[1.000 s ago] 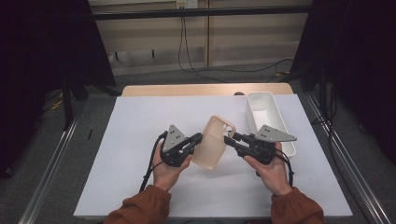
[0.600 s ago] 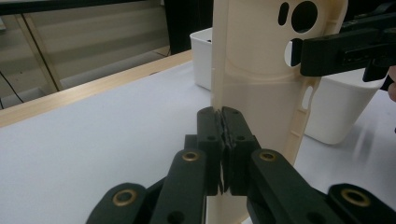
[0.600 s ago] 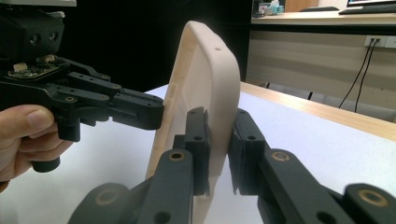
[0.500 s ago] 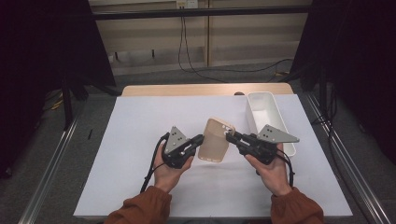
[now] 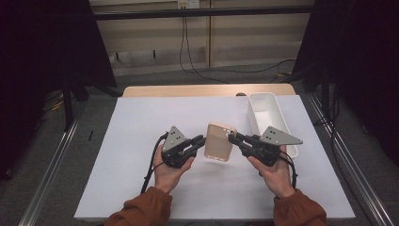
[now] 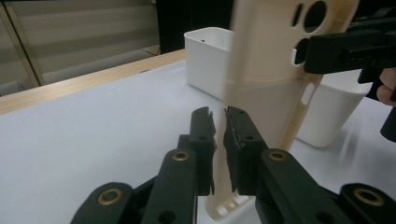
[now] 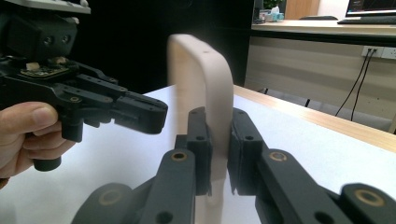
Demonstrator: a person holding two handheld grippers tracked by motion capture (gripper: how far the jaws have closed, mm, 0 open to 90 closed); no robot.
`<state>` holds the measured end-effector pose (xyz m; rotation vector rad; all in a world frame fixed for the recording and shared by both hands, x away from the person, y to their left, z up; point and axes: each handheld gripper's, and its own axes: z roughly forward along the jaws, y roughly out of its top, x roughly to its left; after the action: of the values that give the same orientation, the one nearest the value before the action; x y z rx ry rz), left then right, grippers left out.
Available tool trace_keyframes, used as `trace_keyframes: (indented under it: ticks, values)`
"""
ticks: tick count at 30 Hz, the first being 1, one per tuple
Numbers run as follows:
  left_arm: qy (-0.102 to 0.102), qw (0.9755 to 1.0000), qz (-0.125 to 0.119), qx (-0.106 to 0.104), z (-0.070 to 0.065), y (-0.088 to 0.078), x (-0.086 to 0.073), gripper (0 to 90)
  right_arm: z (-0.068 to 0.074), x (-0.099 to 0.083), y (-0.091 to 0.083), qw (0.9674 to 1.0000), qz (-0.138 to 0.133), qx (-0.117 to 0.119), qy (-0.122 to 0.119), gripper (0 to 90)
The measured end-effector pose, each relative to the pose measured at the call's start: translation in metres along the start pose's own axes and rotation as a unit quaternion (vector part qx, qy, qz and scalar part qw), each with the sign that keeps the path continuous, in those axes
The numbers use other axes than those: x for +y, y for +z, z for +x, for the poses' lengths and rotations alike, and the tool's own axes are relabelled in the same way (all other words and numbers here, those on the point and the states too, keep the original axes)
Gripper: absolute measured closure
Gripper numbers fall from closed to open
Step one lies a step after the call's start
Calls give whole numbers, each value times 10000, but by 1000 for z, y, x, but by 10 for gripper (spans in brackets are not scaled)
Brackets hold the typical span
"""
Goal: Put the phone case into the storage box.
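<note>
A beige phone case (image 5: 220, 141) hangs in the air above the white table (image 5: 117, 155), near a white bin (image 5: 268, 113), pinched at opposite edges between the two claws. The right claw (image 5: 231, 137) is clenched on its rim, its pads pressing the wall. The left claw (image 5: 203, 140) has just been easing apart, the case's edge blurred in its narrow gap; whether its pads grip, I cannot tell.
</note>
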<state>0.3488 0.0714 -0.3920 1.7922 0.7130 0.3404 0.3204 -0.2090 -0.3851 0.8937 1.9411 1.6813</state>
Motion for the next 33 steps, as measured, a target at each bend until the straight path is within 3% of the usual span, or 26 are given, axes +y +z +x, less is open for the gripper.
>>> trace_keyframes:
  ticks: [6,13,18,20,22,26,31,33]
  values:
    - [-44,10000,-45,-71,2,0,0,684,-2,1,0,10000,-10,21,-2,808]
    - [-95,9999,-87,-99,3,2,0,394,-3,1,-2,10000,-25,70,10,808]
    - [-110,9998,-157,-17,3,2,-1,216,-5,2,-3,9999,-49,93,38,807]
    - [56,9998,-113,126,3,2,-1,158,-6,2,-3,9999,-65,108,42,807]
    - [98,9997,-126,196,4,2,-1,108,-7,3,-4,9999,-68,102,45,807]
    - [280,9993,-62,257,7,3,-2,54,-8,3,-5,9999,-80,115,28,807]
    - [247,9994,-187,149,7,0,-1,32,-9,4,-8,9999,-118,101,26,807]
    - [238,9992,-168,258,7,-2,-1,23,-10,5,-9,9999,-108,70,55,807]
